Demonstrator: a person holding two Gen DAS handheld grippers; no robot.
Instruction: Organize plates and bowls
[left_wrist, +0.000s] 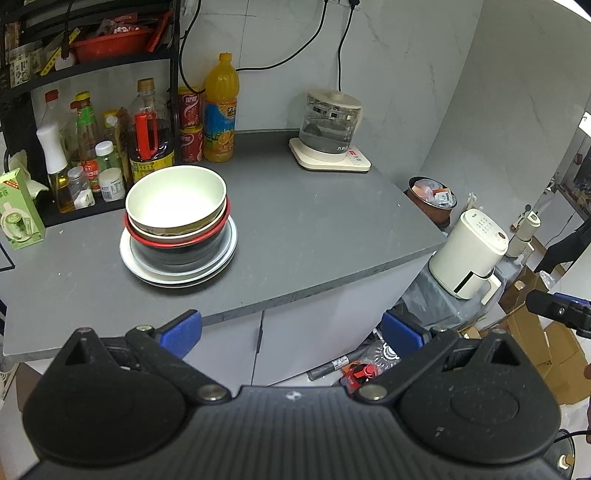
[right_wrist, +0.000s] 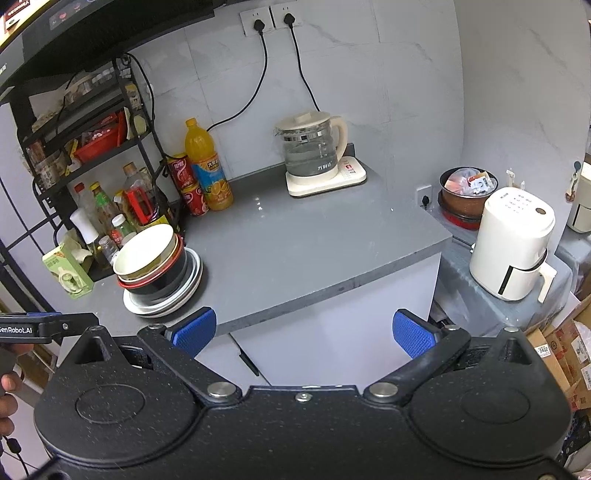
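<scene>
A stack of dishes stands on the grey counter (left_wrist: 314, 229): a cream bowl (left_wrist: 176, 195) on top, a red-rimmed bowl (left_wrist: 177, 236) under it, a black bowl below, and white plates (left_wrist: 177, 275) at the bottom. The same cream bowl (right_wrist: 144, 251) and plates (right_wrist: 166, 302) show at the left of the right wrist view. My left gripper (left_wrist: 291, 334) is open, in front of the counter's edge and apart from the stack. My right gripper (right_wrist: 304, 332) is open too, off the front edge with nothing between its blue pads (right_wrist: 195, 330).
Sauce bottles (left_wrist: 88, 147), red cans (left_wrist: 190, 125) and an orange juice bottle (left_wrist: 220, 110) crowd the back left by a black rack. A glass kettle (left_wrist: 330, 125) stands at the back right. A white air fryer (right_wrist: 513, 243) sits on a lower surface to the right.
</scene>
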